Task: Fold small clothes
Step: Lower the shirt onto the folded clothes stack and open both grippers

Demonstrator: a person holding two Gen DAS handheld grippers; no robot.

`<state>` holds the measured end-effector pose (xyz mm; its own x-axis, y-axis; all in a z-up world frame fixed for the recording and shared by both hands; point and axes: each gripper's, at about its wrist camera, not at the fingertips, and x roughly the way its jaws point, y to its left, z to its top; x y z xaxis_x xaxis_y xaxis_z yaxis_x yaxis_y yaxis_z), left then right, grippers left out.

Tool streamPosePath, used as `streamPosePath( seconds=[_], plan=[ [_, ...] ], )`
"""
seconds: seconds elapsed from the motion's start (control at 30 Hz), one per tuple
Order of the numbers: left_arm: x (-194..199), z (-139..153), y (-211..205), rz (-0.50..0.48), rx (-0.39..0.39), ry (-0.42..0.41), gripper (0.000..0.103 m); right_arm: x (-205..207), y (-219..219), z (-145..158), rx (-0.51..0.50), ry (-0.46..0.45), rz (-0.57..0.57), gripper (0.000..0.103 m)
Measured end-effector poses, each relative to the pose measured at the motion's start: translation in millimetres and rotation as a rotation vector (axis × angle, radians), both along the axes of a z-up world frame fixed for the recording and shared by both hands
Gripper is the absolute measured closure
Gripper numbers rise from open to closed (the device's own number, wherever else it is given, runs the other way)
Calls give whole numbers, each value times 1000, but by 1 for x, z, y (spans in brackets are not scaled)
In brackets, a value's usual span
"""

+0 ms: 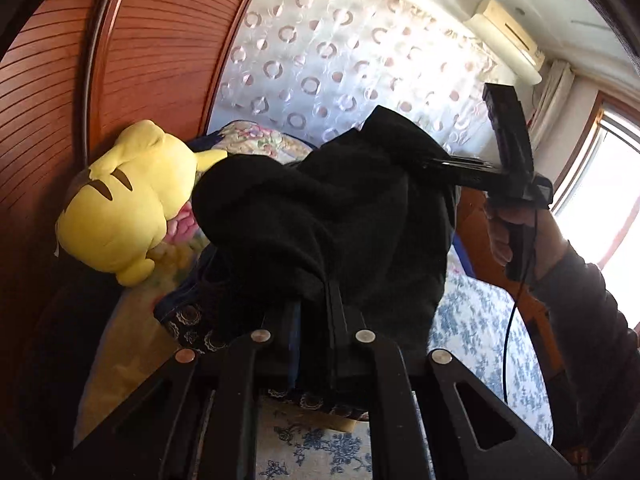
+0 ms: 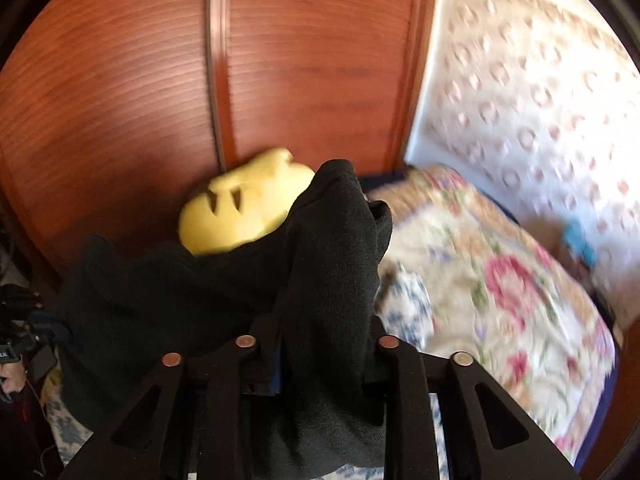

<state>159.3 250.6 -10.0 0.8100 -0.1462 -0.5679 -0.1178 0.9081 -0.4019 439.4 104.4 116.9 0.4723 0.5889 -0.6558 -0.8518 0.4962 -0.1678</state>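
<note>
- Left gripper (image 1: 316,300): fingers nearly together, clamped on one edge of the black garment (image 1: 320,208), which bunches up over the fingertips.
- Right gripper (image 1: 430,164), seen from the left wrist at 2 o'clock: pinches the garment's far corner; a hand (image 1: 516,232) in a dark sleeve holds its grip.
- In the right wrist view the right gripper (image 2: 320,344) has cloth draped between and over its fingers; whether the pads press on it, cannot tell.
- Garment hangs in the air between both grippers, above the bed (image 1: 472,320).
- Bed: blue-floral sheet, floral quilt (image 2: 500,280) at 3 o'clock, yellow plush toy (image 1: 124,200) at 9 o'clock against the wooden wardrobe (image 1: 160,40).
- Room: patterned curtain (image 1: 340,60), air conditioner (image 1: 508,40) at 1 o'clock, window (image 1: 600,184).
- Right wrist view is motion-blurred; fingertips hidden by cloth in both views.
</note>
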Motion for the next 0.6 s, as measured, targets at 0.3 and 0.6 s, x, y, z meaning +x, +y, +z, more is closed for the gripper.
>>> streamPosePath(
  seconds=[0.3,0.6],
  plan=[
    [-3,9,-21,-7,204,2,48,-44,-26,-2,145,-71,-133,42],
    [-22,36,-59,-18,350,-98,22,-136,-99,-35,272,-59,-192,40]
  ],
)
